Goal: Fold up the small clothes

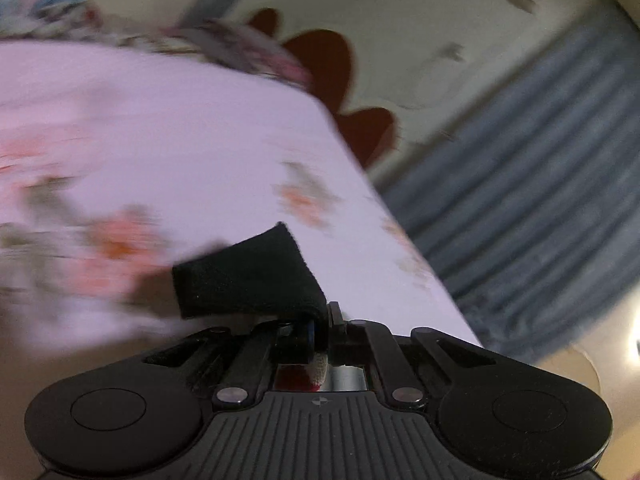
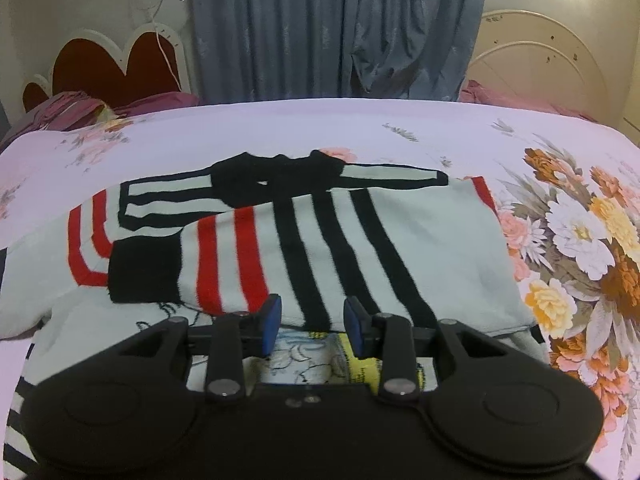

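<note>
A small white sweater (image 2: pixel 432 256) with red and black stripes lies on the bed, its black-cuffed left sleeve (image 2: pixel 144 276) folded across the body. My right gripper (image 2: pixel 313 322) is open and empty, hovering just above the sweater's near hem. My left gripper (image 1: pixel 322 326) is shut on a black cuff (image 1: pixel 248 272) of the sweater, held above the bed; that view is tilted and motion-blurred. A bit of red and white knit shows between the jaws.
The bed has a pale pink sheet (image 2: pixel 280 128) with flower prints, large blooms (image 2: pixel 580 240) at the right. A red scalloped headboard (image 2: pixel 108 64), blue curtains (image 2: pixel 340 28) and pink pillows (image 2: pixel 72 112) stand behind. Printed fabric (image 2: pixel 304 356) lies under my right gripper.
</note>
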{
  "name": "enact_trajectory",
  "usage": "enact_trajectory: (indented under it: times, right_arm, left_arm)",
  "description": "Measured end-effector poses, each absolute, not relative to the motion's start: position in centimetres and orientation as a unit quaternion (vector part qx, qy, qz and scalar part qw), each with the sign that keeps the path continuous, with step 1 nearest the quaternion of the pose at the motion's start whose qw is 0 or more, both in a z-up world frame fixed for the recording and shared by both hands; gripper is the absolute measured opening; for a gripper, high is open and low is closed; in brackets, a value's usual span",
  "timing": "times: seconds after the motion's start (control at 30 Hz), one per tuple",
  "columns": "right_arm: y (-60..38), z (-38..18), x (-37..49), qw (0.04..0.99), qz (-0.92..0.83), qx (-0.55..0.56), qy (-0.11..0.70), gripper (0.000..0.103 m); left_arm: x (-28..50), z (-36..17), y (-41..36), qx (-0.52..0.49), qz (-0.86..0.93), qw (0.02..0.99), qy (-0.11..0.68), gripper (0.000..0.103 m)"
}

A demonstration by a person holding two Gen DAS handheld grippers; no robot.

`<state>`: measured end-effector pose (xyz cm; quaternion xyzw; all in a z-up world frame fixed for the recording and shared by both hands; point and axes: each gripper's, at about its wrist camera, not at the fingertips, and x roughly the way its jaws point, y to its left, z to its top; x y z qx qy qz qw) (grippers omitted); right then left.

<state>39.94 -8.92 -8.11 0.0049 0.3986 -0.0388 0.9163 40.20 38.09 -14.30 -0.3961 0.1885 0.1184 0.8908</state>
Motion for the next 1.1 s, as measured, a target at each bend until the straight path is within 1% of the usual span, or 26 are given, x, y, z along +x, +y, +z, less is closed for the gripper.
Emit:
enact_trajectory:
  times: [0.13,0.33,0.47,0.57,0.63,0.67,0.7,0.73,0.77,0.8,0.83,0.97,1.1]
  right_arm:
    - [-10.3,-8.2,40.0,0.918,-0.041,0.018,0.394,0.033]
    - [-13.7,-7.7,40.0,0.922,-0.041,0.039,0.383,0.033]
    - [-17.2,-7.4,40.0,0.922,-0.051,0.064,0.378,0.033]
    - [-19.7,-7.3,39.9,0.92,-0.061,0.084,0.378,0.033]
    - [-21.1,-7.4,39.7,0.918,-0.061,0.093,0.381,0.036]
    - [-21.7,-7.4,39.6,0.917,-0.059,0.097,0.383,0.041]
    - [-22.2,-7.4,39.4,0.917,-0.057,0.1,0.382,0.048]
    - [-22.6,-7.3,39.2,0.917,-0.055,0.101,0.381,0.051]
    - [-22.9,-7.3,39.1,0.918,-0.052,0.101,0.379,0.053]
    - [-23.1,-7.2,38.9,0.919,-0.051,0.103,0.376,0.053]
    - [-23.3,-7.2,38.9,0.92,-0.049,0.107,0.374,0.053]
    - [-22.9,-7.0,39.3,0.921,-0.031,0.122,0.368,0.053]
    - [-20.4,-7.3,40.7,0.918,0.013,0.13,0.376,0.053]
  left_arm:
    - [44.3,-11.1,31.6,-0.33,0.054,0.92,0.205,0.004]
    - [51.3,-7.8,17.7,-0.203,-0.041,0.947,0.247,0.004]
    - [54.0,-8.1,8.7,-0.127,-0.089,0.944,0.29,0.004]
    - [55.9,-9.5,3.1,-0.086,-0.119,0.934,0.327,0.005]
    - [56.6,-10.7,0.4,-0.077,-0.131,0.92,0.362,0.005]
    - [56.4,-11.4,-0.8,-0.074,-0.141,0.914,0.373,0.005]
    - [56.0,-11.9,-1.9,-0.071,-0.155,0.909,0.379,0.011]
    - [55.2,-12.2,-2.7,-0.07,-0.171,0.906,0.381,0.031]
    - [54.3,-12.2,-3.5,-0.068,-0.19,0.905,0.374,0.045]
    - [53.3,-12.0,-4.2,-0.063,-0.208,0.907,0.362,0.062]
    - [52.7,-11.7,-4.5,-0.06,-0.219,0.908,0.351,0.065]
    - [49.9,-10.1,-2.7,-0.063,-0.231,0.918,0.316,0.066]
    - [47.1,-8.8,4.0,-0.094,-0.181,0.934,0.293,0.066]
